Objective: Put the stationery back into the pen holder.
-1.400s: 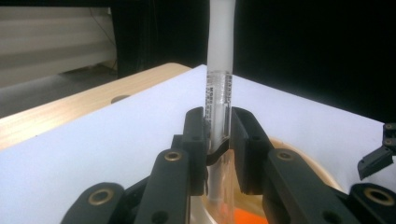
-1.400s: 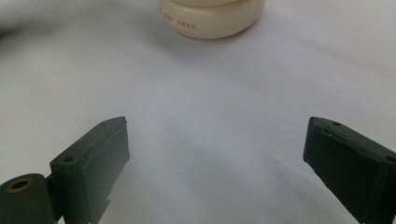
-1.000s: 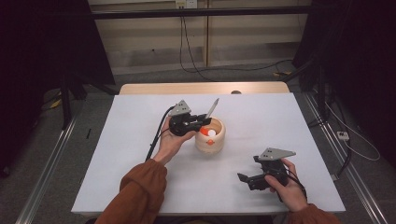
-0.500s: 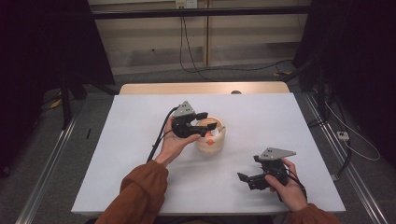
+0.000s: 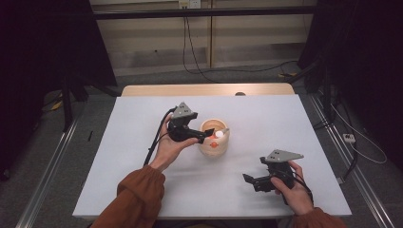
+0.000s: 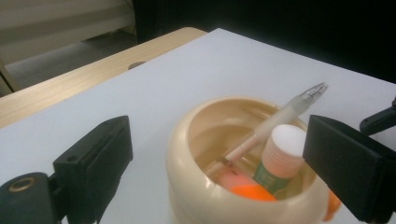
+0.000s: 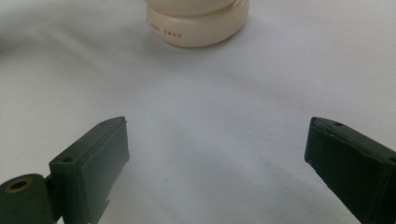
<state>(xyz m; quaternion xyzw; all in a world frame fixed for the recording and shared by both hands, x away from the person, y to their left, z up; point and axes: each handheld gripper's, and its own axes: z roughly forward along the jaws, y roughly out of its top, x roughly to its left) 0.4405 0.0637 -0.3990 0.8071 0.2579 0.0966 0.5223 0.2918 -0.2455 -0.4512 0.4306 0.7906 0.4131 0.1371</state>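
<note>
A cream round holder (image 5: 214,140) (image 6: 196,140) stands mid-table; its base (image 7: 196,28) shows at the top of the right gripper view. Inside it lean a translucent pen (image 6: 285,112), a glue stick with a white cap (image 6: 280,149) and an orange item (image 6: 247,192). My left gripper (image 5: 199,136) (image 6: 219,168) hovers at the holder's left rim, open, its jaws wide on either side of the holder and nothing between them. My right gripper (image 5: 254,181) (image 7: 219,163) rests low at the front right of the table, open and empty, pointing toward the holder.
The white tabletop (image 5: 266,123) has a wooden strip (image 5: 204,89) along its far edge. A black cable (image 5: 157,137) trails from the left gripper over the table. Dark stands and floor cables surround the table.
The pen that the left gripper held above the holder now lies inside it. The left gripper has opened and dropped slightly toward the rim. The right gripper has stayed put.
</note>
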